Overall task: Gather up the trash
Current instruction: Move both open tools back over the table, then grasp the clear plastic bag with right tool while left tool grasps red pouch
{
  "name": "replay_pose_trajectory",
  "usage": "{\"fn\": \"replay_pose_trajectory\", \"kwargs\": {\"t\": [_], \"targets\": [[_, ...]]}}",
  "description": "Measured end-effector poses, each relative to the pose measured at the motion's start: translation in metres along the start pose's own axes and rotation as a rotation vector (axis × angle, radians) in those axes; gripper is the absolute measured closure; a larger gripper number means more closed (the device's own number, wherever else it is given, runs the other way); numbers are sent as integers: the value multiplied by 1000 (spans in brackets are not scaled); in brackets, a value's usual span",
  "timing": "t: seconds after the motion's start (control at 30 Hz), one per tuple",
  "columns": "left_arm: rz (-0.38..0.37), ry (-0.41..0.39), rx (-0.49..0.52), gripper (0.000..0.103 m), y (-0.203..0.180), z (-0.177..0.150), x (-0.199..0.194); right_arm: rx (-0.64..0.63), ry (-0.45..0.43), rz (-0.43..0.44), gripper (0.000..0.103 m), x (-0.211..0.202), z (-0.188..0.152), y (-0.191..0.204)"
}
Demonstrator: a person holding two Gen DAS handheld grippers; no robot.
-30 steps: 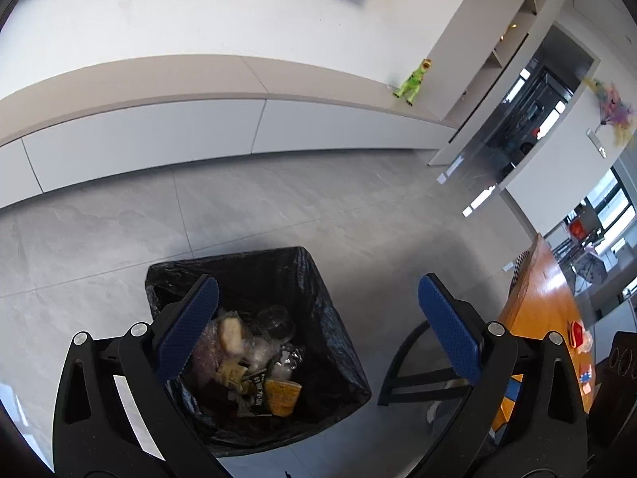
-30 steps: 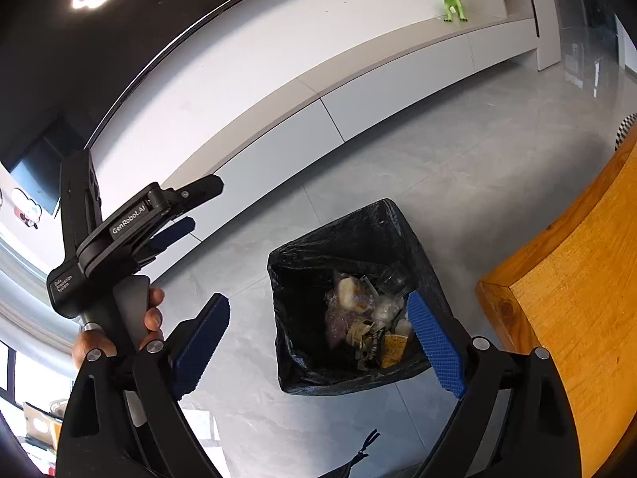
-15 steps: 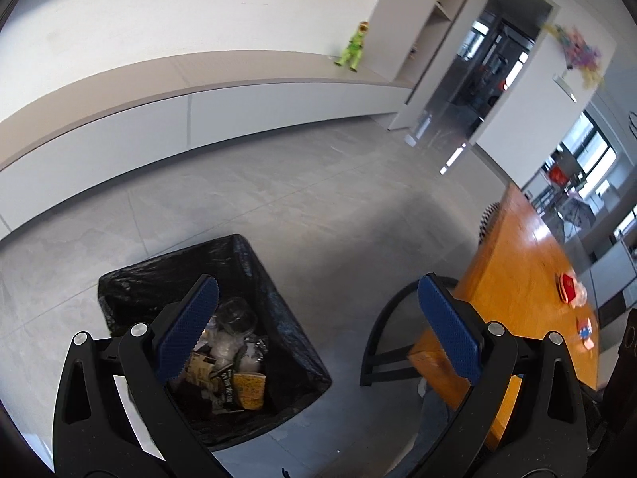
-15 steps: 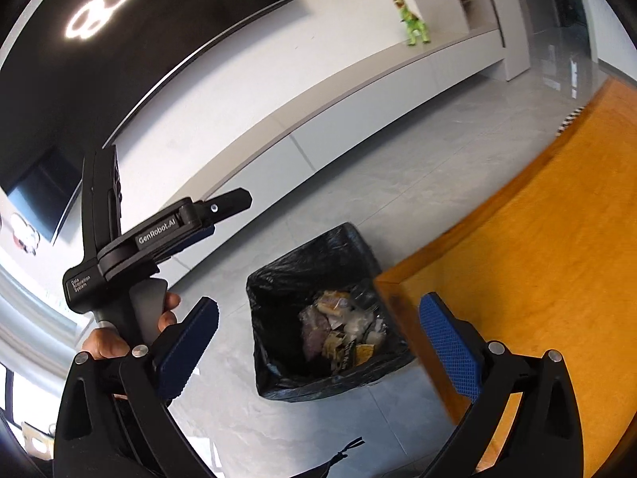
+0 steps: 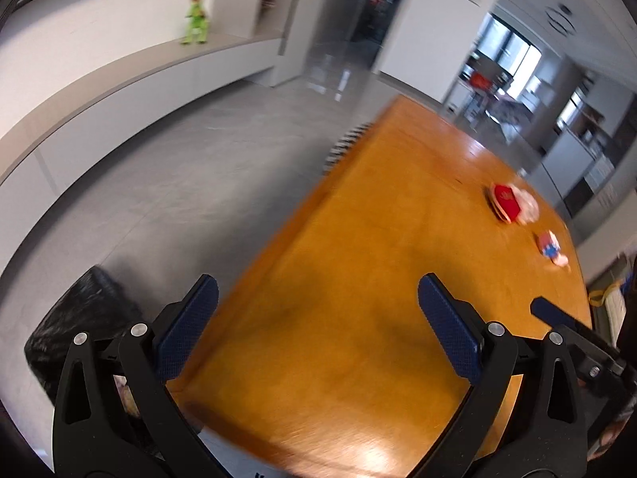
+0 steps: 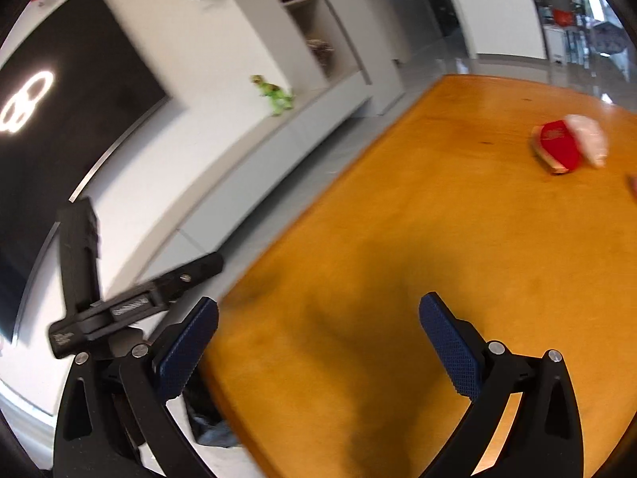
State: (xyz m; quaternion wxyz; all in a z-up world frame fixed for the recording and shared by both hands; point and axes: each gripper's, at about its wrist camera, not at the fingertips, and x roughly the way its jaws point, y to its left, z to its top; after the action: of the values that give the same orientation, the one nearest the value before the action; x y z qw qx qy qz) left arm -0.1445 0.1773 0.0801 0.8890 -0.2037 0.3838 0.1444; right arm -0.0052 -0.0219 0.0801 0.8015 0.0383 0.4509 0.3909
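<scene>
Both views are motion-blurred. A red wrapper with white crumpled paper (image 5: 510, 203) lies far out on the orange wooden table (image 5: 378, 279); it also shows in the right wrist view (image 6: 567, 144). A smaller red-and-blue scrap (image 5: 551, 247) lies beyond it. The black-lined trash bin (image 5: 79, 326) stands on the floor at the table's near-left corner, partly hidden; a sliver of its liner (image 6: 211, 426) shows in the right wrist view. My left gripper (image 5: 318, 326) is open and empty above the table's near corner. My right gripper (image 6: 318, 342) is open and empty over the table.
A long white low cabinet (image 5: 139, 91) runs along the wall with a green toy dinosaur (image 5: 196, 18) on it. Grey tiled floor (image 5: 179, 167) lies between cabinet and table. The left gripper's body (image 6: 131, 302) shows at the left of the right wrist view.
Both grippers have swung right, away from the bin and over the table. The bin has slid to the lower left of both views. The trash on the table has come into view.
</scene>
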Motion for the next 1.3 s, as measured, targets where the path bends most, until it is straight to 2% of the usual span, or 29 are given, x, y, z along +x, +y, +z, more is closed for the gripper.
{"fn": "replay_pose_trajectory", "kwargs": {"t": [0.07, 0.23, 0.4, 0.47, 0.67, 0.83, 0.93, 1.1, 1.2, 1.3], "targets": [[-28, 16, 46, 6, -27, 2, 14, 50, 17, -55, 2, -6, 6, -29], [-87, 49, 125, 6, -83, 10, 43, 153, -35, -143, 2, -21, 18, -86], [-110, 68, 209, 6, -136, 21, 72, 251, -64, -166, 3, -28, 44, -144], [-115, 73, 230, 6, -150, 26, 80, 284, -69, -191, 10, -25, 59, -166], [-126, 91, 295, 6, -199, 49, 116, 291, -87, -296, 16, -6, 104, -201], [-156, 123, 329, 6, -219, 52, 139, 280, -75, -356, 17, 21, 131, -217], [-163, 134, 344, 6, -226, 51, 148, 288, -61, -389, 29, 33, 137, -227], [-166, 138, 358, 6, -233, 55, 154, 291, -37, -398, 42, 40, 137, -236], [-163, 140, 368, 6, -240, 59, 161, 295, -20, -398, 55, 43, 137, -241], [-169, 151, 373, 6, -246, 59, 165, 309, 0, -378, 75, 43, 133, -244]]}}
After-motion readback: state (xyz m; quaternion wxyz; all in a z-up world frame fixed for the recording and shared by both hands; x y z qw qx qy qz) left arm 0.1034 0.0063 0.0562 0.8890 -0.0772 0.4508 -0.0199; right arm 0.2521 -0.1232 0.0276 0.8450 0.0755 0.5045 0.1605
